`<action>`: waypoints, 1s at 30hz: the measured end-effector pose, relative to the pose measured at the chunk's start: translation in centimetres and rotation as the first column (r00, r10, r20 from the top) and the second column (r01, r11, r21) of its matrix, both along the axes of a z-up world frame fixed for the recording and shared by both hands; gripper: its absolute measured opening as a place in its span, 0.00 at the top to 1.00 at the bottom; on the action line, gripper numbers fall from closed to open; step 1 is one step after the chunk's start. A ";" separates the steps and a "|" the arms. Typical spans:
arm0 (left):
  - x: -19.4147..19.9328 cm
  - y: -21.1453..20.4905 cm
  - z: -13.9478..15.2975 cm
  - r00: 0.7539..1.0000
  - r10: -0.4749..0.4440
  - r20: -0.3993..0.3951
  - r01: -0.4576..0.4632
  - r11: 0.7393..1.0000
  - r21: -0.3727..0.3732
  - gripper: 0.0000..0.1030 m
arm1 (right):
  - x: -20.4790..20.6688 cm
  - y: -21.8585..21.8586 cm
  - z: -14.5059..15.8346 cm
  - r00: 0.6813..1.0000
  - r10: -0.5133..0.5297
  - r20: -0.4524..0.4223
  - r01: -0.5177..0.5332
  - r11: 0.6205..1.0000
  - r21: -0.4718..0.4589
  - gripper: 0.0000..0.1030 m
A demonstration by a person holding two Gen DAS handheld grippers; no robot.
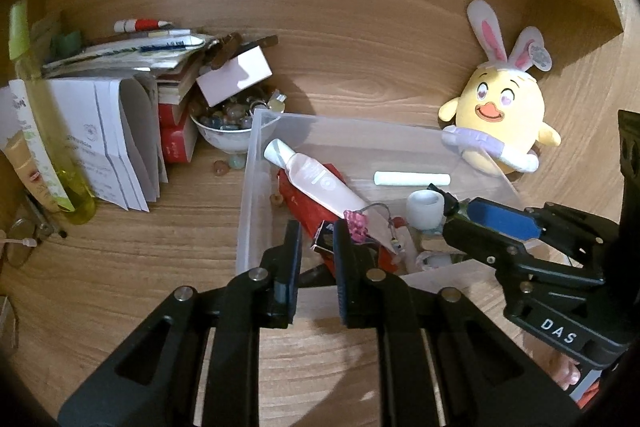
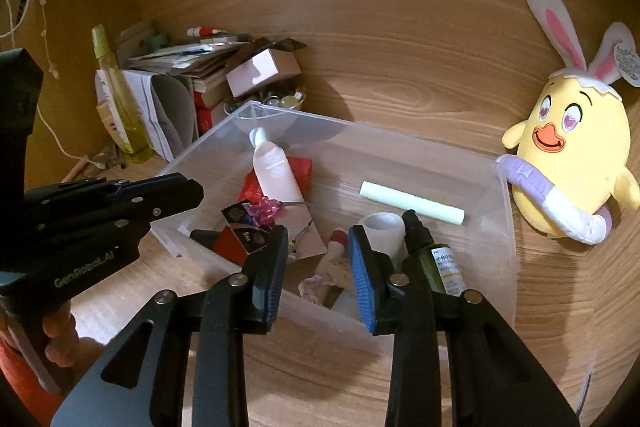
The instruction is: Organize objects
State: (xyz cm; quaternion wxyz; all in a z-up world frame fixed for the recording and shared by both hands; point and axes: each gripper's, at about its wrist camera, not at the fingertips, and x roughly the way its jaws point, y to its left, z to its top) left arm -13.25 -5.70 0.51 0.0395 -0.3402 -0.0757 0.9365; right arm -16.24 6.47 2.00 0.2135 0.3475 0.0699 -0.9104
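Note:
A clear plastic bin point(image 1: 256, 147) point(image 2: 496, 227) stands on the wooden desk. It holds a pink tube point(image 1: 316, 183) point(image 2: 274, 167), a red box point(image 1: 304, 203) point(image 2: 300, 167), a pale green stick point(image 1: 412, 179) point(image 2: 412, 203), a white cup point(image 1: 424, 207) point(image 2: 382, 227), a pink clip point(image 1: 357, 223) point(image 2: 266, 207) and small items. My left gripper point(image 1: 316, 239) is open and empty over the bin's near left edge. My right gripper point(image 2: 318, 239) is open over the bin's near edge. A dark green spray bottle point(image 2: 438, 259) stands just outside its right finger.
A yellow duck plush point(image 1: 504, 107) point(image 2: 572, 155) with bunny ears leans at the back right. A pile of papers and books point(image 1: 120, 131) point(image 2: 160, 99), a bowl of beads point(image 1: 228, 131), a yellow-green bottle point(image 1: 44, 123) point(image 2: 120, 107) and glasses point(image 1: 20, 243) crowd the left.

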 end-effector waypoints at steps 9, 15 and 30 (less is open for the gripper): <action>2.7 0.5 1.7 0.997 0.008 -0.072 -0.010 1.000 -0.028 0.50 | 2.4 1.7 1.5 0.998 -0.001 -0.059 0.001 1.000 -0.011 0.47; 5.0 1.0 2.5 0.992 0.013 -0.122 -0.022 0.997 -0.071 0.29 | 4.2 3.6 2.3 0.995 -0.029 -0.099 0.025 0.999 -0.037 0.24; 8.7 2.8 1.6 0.989 0.014 -0.149 -0.033 0.991 -0.128 0.02 | 7.9 6.4 1.4 0.992 -0.044 -0.118 0.036 0.997 -0.067 0.13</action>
